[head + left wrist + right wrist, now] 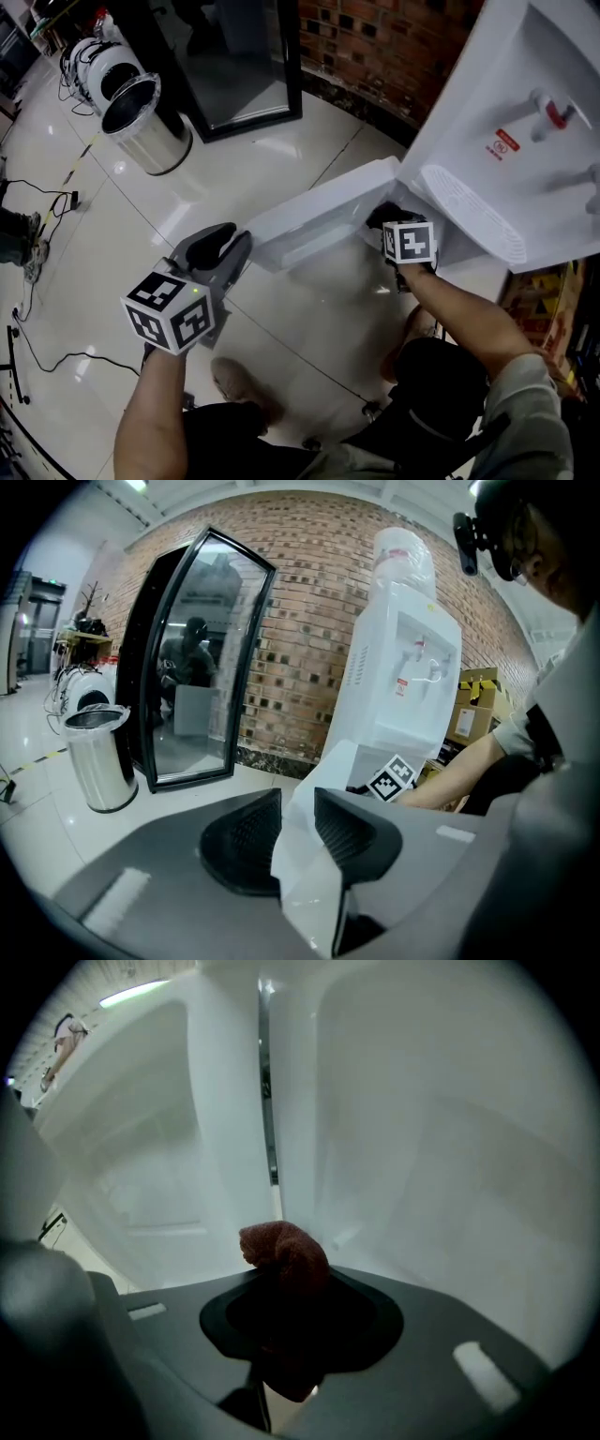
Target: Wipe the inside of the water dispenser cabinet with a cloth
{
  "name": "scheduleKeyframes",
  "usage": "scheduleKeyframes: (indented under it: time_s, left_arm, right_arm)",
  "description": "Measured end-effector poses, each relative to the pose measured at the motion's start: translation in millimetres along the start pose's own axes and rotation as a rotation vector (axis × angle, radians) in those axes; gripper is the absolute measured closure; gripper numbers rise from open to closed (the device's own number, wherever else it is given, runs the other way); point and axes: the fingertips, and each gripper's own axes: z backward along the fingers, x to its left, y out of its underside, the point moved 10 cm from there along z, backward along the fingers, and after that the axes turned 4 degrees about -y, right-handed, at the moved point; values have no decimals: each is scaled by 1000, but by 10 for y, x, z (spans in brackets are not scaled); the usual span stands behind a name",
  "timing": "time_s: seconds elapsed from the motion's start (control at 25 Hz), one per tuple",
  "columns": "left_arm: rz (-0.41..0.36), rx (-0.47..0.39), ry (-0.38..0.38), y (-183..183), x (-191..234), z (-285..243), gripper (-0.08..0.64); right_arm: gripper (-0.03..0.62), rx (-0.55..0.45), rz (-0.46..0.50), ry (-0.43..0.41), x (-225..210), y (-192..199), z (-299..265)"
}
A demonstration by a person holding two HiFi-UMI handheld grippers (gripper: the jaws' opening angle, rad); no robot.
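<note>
Cloth (286, 1252) clamped in right gripper (283, 1309) inside cabinet (450, 1147), left gripper (298, 827) pinching cabinet door (314, 220)

A steel bin (141, 122) is standing open on the glossy tiled floor (309, 141). Just beside the bin, a tall black-framed glass panel (192, 667) is standing against a brick wall (375, 47). Behind the bin, a white round object (94, 61) hung with cords is sitting. Black cables (56, 361) are trailing across the floor well apart from the bin. Cardboard boxes (473, 710) are sitting far from the bin, further along the wall.
</note>
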Motion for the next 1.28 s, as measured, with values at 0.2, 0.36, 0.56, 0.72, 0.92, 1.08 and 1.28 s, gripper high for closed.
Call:
scheduleKeyframes:
  time_s: [0.2, 0.36, 0.56, 0.72, 0.92, 1.08, 1.28]
  left_arm:
    - [-5, 3, -10, 4, -13, 21, 472]
    - [-9, 7, -16, 9, -29, 27, 472]
    - [-19, 10, -15, 14, -50, 38, 472]
    - [-25, 13, -11, 40, -74, 62, 472]
    - [-38, 17, -9, 28, -79, 48, 472]
    - [-42, 21, -16, 26, -78, 42, 472]
    - [-39, 31, -48, -9, -56, 12, 472]
  right_arm:
    - [467, -190, -77, -18, 42, -214, 447]
    - [468, -327, -144, -9, 86, -361, 750]
    - [468, -457, -194, 19, 149, -438, 1003]
    - [468, -491, -247, 68, 64, -344, 1104]
    - [468, -502, -318, 130, -229, -37, 1388]
    - [468, -499, -359, 201, -505, 282, 1688]
    - [467, -479, -367, 277, -753, 618, 1995]
